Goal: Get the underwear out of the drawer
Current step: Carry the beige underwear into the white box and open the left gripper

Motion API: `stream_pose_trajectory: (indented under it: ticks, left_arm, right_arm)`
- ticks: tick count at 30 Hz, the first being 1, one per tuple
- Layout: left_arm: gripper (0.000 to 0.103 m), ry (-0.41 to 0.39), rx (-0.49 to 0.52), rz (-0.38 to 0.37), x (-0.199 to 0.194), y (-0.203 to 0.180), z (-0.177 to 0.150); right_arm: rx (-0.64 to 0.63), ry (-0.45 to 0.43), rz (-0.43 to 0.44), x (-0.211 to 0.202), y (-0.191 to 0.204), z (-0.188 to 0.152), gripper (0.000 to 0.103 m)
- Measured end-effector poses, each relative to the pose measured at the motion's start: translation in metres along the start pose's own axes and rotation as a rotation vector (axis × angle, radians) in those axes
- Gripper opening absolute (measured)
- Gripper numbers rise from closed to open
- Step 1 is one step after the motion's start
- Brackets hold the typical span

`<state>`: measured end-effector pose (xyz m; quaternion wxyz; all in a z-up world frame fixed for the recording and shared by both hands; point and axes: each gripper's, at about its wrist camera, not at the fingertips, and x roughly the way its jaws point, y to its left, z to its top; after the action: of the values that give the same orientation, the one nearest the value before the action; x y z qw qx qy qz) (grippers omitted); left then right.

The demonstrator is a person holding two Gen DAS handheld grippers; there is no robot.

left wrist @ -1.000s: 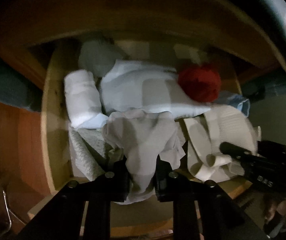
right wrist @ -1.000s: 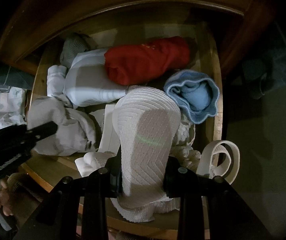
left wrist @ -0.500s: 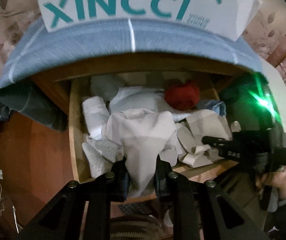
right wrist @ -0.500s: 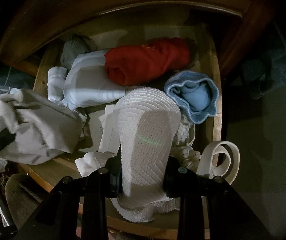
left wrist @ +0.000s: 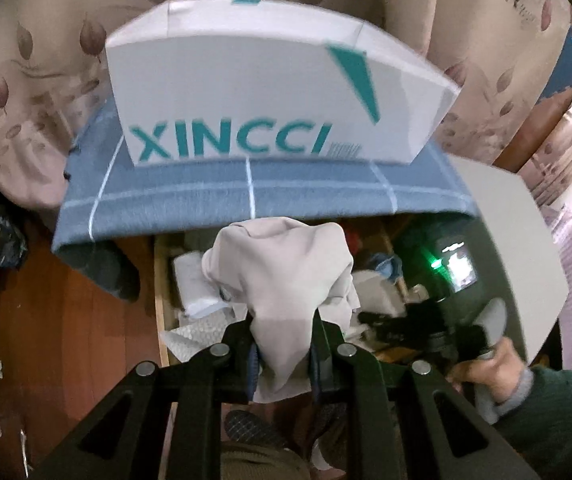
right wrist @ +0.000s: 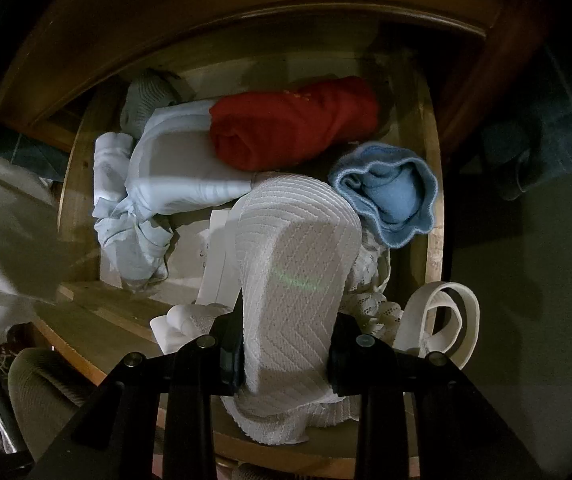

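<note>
Beige crumpled cloth underwear hangs pinched in the left gripper, above the open wooden drawer and in front of the blue checked cloth edge under a white XINCCI box. Right gripper is clamped on a white chevron-knit garment at the drawer's front rim. Behind it lie a red roll and a blue fleece bundle, crowding the right wall.

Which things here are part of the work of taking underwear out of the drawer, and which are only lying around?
Part of the job: left gripper, shut on beige garment; right gripper, shut on white ribbed garment; drawer.

Lying about: XINCCI box; blue checked cloth; red roll; blue sock.
</note>
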<state>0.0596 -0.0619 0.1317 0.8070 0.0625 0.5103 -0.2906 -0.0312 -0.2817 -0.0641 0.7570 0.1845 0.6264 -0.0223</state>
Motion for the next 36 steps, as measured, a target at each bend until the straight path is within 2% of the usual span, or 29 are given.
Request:
stream_pose_trajectory:
  ticks: [10,15,23,29,36]
  left_arm:
    - [0.019,-0.111,0.019,-0.018,-0.073,-0.009,0.037]
    - [0.019,-0.204,0.065,0.0,-0.123,-0.018,0.069]
    - [0.019,-0.38,0.126,0.09,-0.188,-0.028,0.139]
    - [0.019,-0.428,0.106,0.157,-0.18,-0.022,0.187]
    - [0.019,-0.401,0.1,0.161,-0.116,-0.022,0.227]
  right_arm:
    - [0.001,0.001,0.005,0.0,-0.001,0.0,0.028]
    - [0.001,0.001,0.006,-0.001,0.0,0.0,0.028]
    - [-0.001,-0.01,0.007,-0.003,0.0,-0.001,0.028]
    - [-0.001,-0.017,0.002,-0.004,0.0,-0.001,0.028]
    - [-0.006,-0.029,-0.008,-0.005,0.001,-0.002,0.028]
